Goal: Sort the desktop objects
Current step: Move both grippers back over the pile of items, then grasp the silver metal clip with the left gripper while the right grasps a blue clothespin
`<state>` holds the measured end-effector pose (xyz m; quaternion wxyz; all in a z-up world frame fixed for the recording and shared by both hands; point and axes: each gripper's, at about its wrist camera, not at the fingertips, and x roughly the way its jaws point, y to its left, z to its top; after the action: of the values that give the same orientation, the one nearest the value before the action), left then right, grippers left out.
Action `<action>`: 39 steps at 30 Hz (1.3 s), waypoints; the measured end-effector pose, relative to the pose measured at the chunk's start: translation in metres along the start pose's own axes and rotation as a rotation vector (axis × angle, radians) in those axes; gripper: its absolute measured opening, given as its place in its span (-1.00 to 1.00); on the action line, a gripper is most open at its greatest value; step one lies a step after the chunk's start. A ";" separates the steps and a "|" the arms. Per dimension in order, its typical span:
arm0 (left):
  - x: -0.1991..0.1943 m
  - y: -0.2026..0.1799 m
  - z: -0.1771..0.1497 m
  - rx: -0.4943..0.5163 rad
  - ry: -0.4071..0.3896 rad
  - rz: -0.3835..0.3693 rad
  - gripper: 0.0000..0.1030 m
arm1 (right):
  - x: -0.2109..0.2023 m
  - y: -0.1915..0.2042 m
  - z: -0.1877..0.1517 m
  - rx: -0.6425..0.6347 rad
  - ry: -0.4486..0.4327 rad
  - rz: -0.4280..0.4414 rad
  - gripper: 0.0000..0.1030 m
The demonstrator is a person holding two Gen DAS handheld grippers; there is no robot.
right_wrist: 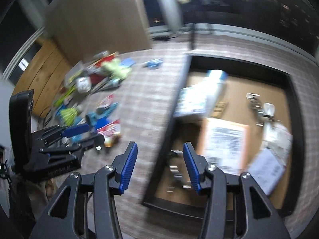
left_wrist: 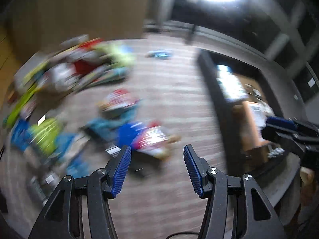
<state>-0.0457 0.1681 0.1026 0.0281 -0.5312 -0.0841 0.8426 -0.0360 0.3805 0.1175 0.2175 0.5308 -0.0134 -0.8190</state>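
Both frames were smeared with motion, so most packets could not be told apart. The left gripper (left_wrist: 157, 151) hung over the striped counter (left_wrist: 179, 91), its blue jaws standing wide apart with nothing between them. Ahead of it lay a loose scatter of packets (left_wrist: 139, 137), blue, red and white, and farther off a bigger heap of packets (left_wrist: 79, 69) in green, red and grey near the counter's far left. One small blue item (left_wrist: 160, 54) lay alone beyond them.

The right gripper (right_wrist: 160, 149) hovered over the near edge of a dark-rimmed tray (right_wrist: 297, 107) to the right of the scatter, its jaws also spread and empty. Inside the tray lay an orange-edged printed packet (right_wrist: 225, 139), a white and blue box (right_wrist: 201, 97) and some pale bags (right_wrist: 267, 171).
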 end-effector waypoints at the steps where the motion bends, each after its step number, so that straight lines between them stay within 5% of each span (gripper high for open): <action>1: -0.003 0.019 -0.005 -0.034 -0.005 0.022 0.02 | 0.007 0.014 0.000 -0.018 0.009 0.013 -0.09; 11: -0.007 0.134 -0.041 -0.226 0.002 0.144 0.02 | 0.073 0.123 -0.012 -0.127 0.102 0.074 -0.09; 21: 0.016 0.148 -0.041 -0.192 0.049 0.151 -0.04 | 0.117 0.175 -0.018 -0.144 0.149 0.062 -0.09; 29: 0.018 0.166 -0.043 -0.192 0.069 0.118 -0.52 | 0.145 0.198 -0.017 -0.144 0.179 0.046 -0.09; 39: 0.008 0.175 -0.044 -0.198 0.077 0.045 -0.52 | 0.174 0.215 -0.015 -0.147 0.202 0.002 -0.09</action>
<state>-0.0019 0.0016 0.0472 -0.0401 -0.5651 -0.1538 0.8096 -0.0091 0.1249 0.0153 0.2567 0.5931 0.0679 -0.7601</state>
